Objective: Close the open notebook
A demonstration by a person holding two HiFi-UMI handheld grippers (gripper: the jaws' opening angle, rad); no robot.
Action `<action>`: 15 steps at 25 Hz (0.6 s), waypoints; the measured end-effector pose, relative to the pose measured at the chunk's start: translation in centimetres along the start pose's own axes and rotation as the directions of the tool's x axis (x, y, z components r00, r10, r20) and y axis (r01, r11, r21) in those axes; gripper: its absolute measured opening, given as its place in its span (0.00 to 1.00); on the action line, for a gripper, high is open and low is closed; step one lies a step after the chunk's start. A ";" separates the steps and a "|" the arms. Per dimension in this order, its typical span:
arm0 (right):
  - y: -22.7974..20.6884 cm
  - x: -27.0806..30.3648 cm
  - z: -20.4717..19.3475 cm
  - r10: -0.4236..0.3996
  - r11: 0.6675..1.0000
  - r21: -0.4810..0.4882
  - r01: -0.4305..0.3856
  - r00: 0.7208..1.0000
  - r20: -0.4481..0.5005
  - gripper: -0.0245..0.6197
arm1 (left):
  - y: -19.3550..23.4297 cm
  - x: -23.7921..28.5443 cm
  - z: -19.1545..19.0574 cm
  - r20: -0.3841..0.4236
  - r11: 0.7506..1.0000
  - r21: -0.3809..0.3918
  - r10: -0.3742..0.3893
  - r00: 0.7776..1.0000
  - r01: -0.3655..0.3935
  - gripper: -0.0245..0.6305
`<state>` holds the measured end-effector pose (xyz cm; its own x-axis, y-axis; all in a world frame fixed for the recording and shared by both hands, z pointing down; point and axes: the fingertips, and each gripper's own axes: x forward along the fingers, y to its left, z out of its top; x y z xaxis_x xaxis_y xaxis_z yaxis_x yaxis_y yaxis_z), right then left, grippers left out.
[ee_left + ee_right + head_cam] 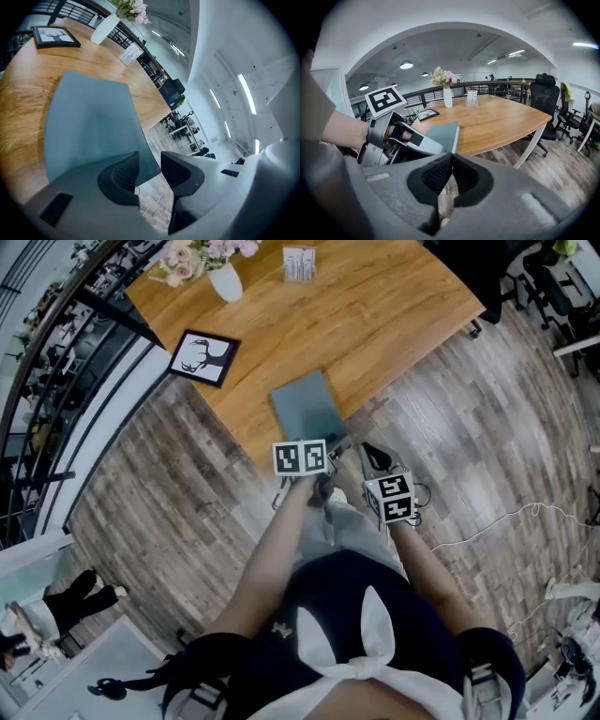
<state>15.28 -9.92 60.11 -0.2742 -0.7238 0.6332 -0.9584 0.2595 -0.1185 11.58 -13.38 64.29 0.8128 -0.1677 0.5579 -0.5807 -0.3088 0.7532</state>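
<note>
The notebook (307,407) lies closed on the wooden table (394,324), grey-blue cover up, close to the near edge. My left gripper (330,442) is at its near corner. In the left gripper view the cover (93,122) fills the middle, and its near corner reaches in between the jaws of the left gripper (150,158), which stand apart without pressing on it. My right gripper (369,452) hovers just right of the left one, off the table edge. In the right gripper view the right gripper (451,157) has its jaws together on nothing, and the notebook (443,131) shows beyond.
A framed deer picture (203,357), a white vase of flowers (223,277) and a small card stand (299,263) sit farther back on the table. Black office chairs (546,93) stand to the right. A white cable (487,521) runs over the wood floor.
</note>
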 end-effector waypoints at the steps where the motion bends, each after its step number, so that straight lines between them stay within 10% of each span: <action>1: 0.0 0.0 -0.1 -0.001 1.000 0.001 0.001 1.000 -0.002 0.04 | 0.3 0.1 -0.1 -0.001 1.000 -0.005 0.007 1.000 -0.007 0.25; 15: -0.3 0.6 -0.4 -0.009 1.000 0.012 0.009 1.000 -0.018 0.04 | 2.0 1.0 -0.6 -0.031 0.997 0.014 0.073 0.997 -0.073 0.25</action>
<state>15.41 -10.11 60.83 -0.2642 -0.7146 0.6477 -0.9618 0.2454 -0.1216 11.17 -13.62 66.52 0.7664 -0.1609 0.6218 -0.6375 -0.3089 0.7058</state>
